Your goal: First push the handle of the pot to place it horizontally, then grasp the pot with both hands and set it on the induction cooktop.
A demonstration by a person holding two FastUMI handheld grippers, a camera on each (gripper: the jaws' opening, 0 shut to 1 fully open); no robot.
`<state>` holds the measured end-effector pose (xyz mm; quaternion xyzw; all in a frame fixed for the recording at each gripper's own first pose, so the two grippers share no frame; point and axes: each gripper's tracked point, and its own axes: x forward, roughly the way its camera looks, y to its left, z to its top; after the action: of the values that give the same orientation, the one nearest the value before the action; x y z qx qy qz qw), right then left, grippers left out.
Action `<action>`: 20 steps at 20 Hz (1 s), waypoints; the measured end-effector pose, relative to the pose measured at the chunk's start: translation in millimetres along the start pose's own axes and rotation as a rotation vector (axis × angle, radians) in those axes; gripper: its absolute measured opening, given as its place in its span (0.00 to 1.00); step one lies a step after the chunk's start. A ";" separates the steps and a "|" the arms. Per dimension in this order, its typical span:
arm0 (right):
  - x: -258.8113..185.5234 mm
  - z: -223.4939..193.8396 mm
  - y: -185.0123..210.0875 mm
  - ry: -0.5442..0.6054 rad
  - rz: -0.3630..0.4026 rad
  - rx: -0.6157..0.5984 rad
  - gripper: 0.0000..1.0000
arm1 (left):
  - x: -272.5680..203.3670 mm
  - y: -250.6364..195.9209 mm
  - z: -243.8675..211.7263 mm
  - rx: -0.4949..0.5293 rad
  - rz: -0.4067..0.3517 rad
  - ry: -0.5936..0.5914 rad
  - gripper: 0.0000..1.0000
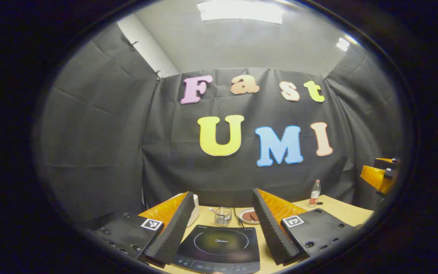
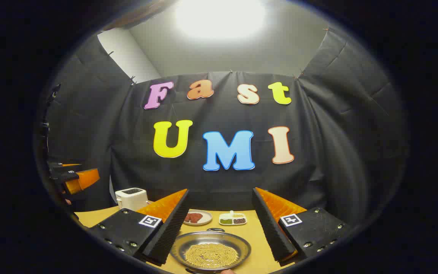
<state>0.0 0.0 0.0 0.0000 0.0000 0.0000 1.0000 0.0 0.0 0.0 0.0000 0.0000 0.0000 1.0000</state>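
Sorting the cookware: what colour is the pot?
Silvery metal, holding yellowish beans; the pot shows best in the right gripper view.

A black induction cooktop (image 1: 219, 247), a silver pot (image 2: 210, 249) of yellowish grains, on a tan table (image 2: 257, 228).

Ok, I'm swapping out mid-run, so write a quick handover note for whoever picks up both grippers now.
Left gripper: open, holding nothing, hovering over the induction cooktop, whose top is bare.
Right gripper: open, holding nothing, hovering over the pot, which sits on the table with yellow grains inside.
Pot handle: a small loop shows at the far rim; I cannot tell its angle.
Done: nothing that shows.
Left: level the handle, grasp the pot with both grippers, set it on the cooktop.
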 end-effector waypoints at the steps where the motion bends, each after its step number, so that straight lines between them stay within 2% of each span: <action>1: 0.7 0.0 7.0 0.003 0.003 0.012 0.98 | -1.9 7.4 1.9 0.000 0.009 -0.005 0.92; 2: 2.0 1.2 13.0 0.002 0.005 0.022 0.98 | -2.4 13.6 5.1 0.003 0.018 -0.012 0.92; 4: 5.0 2.2 20.6 0.004 0.002 0.031 0.98 | -3.9 23.9 10.6 0.015 0.033 -0.028 1.00; 7: 8.1 4.3 26.6 0.006 -0.004 0.034 0.98 | -3.7 36.7 8.6 0.016 0.049 -0.019 1.00; 10: 9.6 5.8 40.4 0.010 0.037 0.026 0.98 | -4.7 46.0 4.5 0.001 0.066 -0.009 1.00; 15: 13.9 5.5 50.4 0.023 0.062 0.025 0.98 | -2.5 45.9 7.7 0.004 0.060 -0.011 1.00; 20: 14.4 8.3 52.3 0.026 0.053 0.021 0.98 | 0.3 41.4 15.6 0.000 0.045 -0.032 1.00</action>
<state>14.4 52.3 8.3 0.0107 0.0130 0.0264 0.9995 0.3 41.4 15.6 0.0000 -0.0158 0.0224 0.9996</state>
